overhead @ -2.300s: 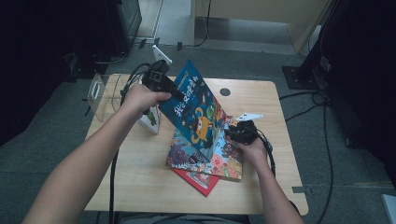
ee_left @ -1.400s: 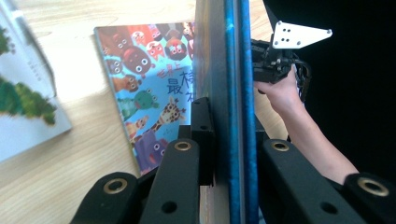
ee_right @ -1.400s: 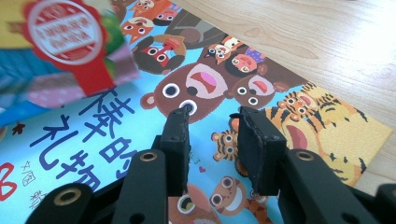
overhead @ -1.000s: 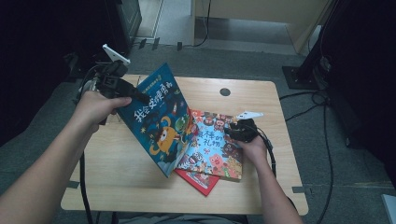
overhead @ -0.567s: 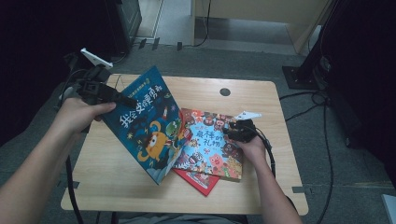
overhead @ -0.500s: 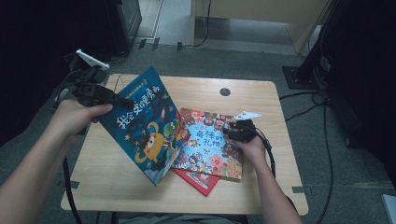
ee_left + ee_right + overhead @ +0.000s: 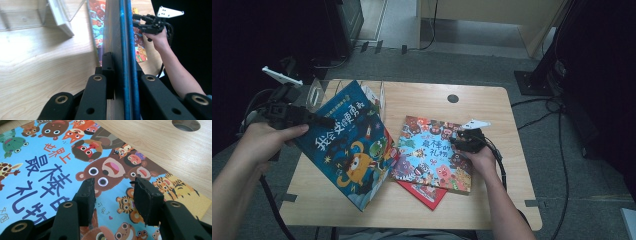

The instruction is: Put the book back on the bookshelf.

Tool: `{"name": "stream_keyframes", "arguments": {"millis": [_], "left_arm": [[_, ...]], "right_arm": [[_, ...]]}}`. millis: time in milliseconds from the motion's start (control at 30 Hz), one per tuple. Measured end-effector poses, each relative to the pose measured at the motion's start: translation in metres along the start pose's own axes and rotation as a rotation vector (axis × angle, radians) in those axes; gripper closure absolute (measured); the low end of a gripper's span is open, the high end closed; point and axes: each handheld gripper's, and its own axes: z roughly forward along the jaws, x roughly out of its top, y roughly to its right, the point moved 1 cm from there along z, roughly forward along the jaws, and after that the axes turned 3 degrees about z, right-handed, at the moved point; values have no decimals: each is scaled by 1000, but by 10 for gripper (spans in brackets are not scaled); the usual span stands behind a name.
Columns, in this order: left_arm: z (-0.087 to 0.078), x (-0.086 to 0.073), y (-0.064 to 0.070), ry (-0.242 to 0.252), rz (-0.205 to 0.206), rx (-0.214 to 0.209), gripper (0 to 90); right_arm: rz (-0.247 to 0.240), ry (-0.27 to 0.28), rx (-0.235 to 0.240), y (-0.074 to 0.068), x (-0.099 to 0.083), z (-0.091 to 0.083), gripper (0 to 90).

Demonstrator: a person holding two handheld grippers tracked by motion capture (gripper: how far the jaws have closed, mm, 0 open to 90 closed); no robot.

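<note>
My left gripper (image 7: 313, 119) is shut on the top left corner of a dark blue picture book (image 7: 354, 150) with an orange monster on it, and holds it tilted above the table's left half. In the left gripper view the blue book (image 7: 126, 37) runs edge-on between the jaws of the left gripper (image 7: 120, 66). An animal picture book (image 7: 432, 155) lies flat on a red book (image 7: 426, 194) at the table's middle. My right gripper (image 7: 459, 142) rests on the animal book's right part. Up close, the right gripper (image 7: 113, 192) is open over the animal book (image 7: 50, 162), with nothing between its jaws.
A clear acrylic book stand (image 7: 322, 90) sits at the table's back left, behind the blue book; the stand (image 7: 57, 17) is close in the left gripper view. The wooden table (image 7: 497, 115) has a round cable hole (image 7: 453, 98) at the back. Cables trail on the floor.
The left gripper has carried the blue book off the stack to the left and lowered it, uncovering the animal book. The right gripper has stayed on the animal book.
</note>
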Motion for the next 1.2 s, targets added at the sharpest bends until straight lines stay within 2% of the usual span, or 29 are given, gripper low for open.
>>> {"name": "stream_keyframes", "arguments": {"millis": [467,733,967,1200], "left_arm": [[-33,-33,-36,53,-81,32,820],[-52,-45,-57,80,-137,59,819],[-66,-44,-76,110,-198,82,819],[-82,-38,-91,167,-214,132,818]], "right_arm": [[2,3,-1,0,0,0,518],[-4,5,-5,0,0,1,519],[-6,2,-8,-1,0,2,521],[-8,5,-7,-1,0,2,523]]}}
